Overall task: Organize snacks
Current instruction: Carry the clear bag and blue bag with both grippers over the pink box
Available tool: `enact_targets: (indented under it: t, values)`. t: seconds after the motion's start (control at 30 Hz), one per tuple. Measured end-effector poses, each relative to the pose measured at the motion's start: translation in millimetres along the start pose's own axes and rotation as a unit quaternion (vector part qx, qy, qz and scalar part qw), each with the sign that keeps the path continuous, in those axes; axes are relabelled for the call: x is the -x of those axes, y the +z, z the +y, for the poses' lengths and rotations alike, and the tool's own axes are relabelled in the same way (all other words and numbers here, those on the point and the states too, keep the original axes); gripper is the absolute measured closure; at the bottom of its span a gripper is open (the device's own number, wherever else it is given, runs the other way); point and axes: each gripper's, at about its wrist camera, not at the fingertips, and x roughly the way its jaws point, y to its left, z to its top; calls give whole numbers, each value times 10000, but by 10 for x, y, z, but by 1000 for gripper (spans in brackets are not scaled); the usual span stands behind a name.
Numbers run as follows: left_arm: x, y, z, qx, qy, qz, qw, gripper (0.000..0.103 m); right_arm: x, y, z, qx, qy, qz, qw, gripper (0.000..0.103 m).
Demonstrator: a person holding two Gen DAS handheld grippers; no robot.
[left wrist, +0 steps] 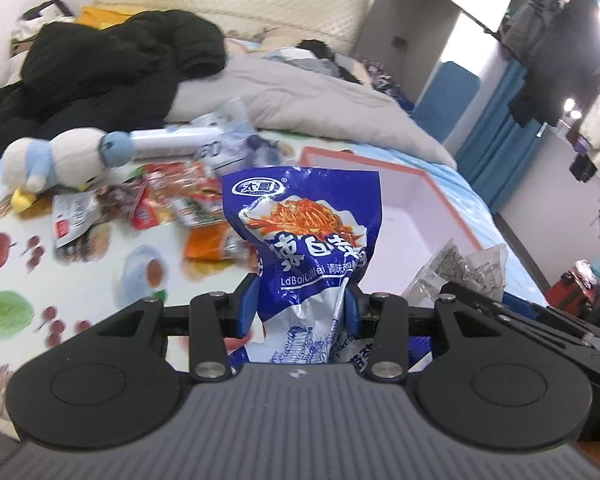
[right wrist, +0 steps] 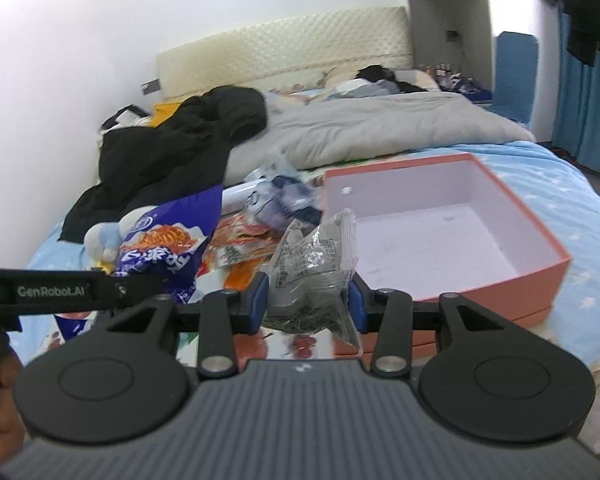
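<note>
The left gripper [left wrist: 300, 300] was clamped on a blue snack bag [left wrist: 304, 232]; its blue pads pinched the bag's crumpled lower half, and the top stood upright above the fingers. The right gripper [right wrist: 308, 300] was closed on a clear crinkly packet [right wrist: 314, 264] with grey printing, squeezed between its blue pads, the packet's upper end sticking up. Both held items were off the bed.

In the left wrist view, the clear packet showed at right, just beside the box's near corner. In the right wrist view, the blue bag and the left gripper's black body with white lettering sat at left.

Just beyond the right gripper, a pink box [right wrist: 540, 240] with a white inside sat open on the bedsheet, nothing visible in it. Left of the box, a pile of loose snack packs [left wrist: 168, 200], mostly red and orange, lay on the fruit-print sheet [left wrist: 16, 308]. A white and blue plush toy [left wrist: 56, 160] lay beside the pile. Farther back were a black coat [left wrist: 100, 72], a grey duvet [left wrist: 320, 100] and a cream headboard [right wrist: 284, 48]. Blue curtains [right wrist: 584, 96] hung at right.
</note>
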Motion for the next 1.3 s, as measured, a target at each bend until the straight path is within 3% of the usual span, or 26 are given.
enact_targets:
  t: [0.2,0.47,0.97,1.3]
  values:
    - [-235,115,-383,-204,-215,164,9994,55,35,121,-297,-198,-216,-79,9995,59]
    - [-832,375,-703,-390,-369,443,9976,55,-229,318,-677,-335,-379,35,9987,59]
    - [-2368,810,-999,-621,-612,1206,9889,55,-1257,445,-1435,-671,-709,739,9925,58]
    - [-2952,820,-1086,-862,-698,1484,9827,55,-1787,405,-1708,-822,-678,1201,9870,58]
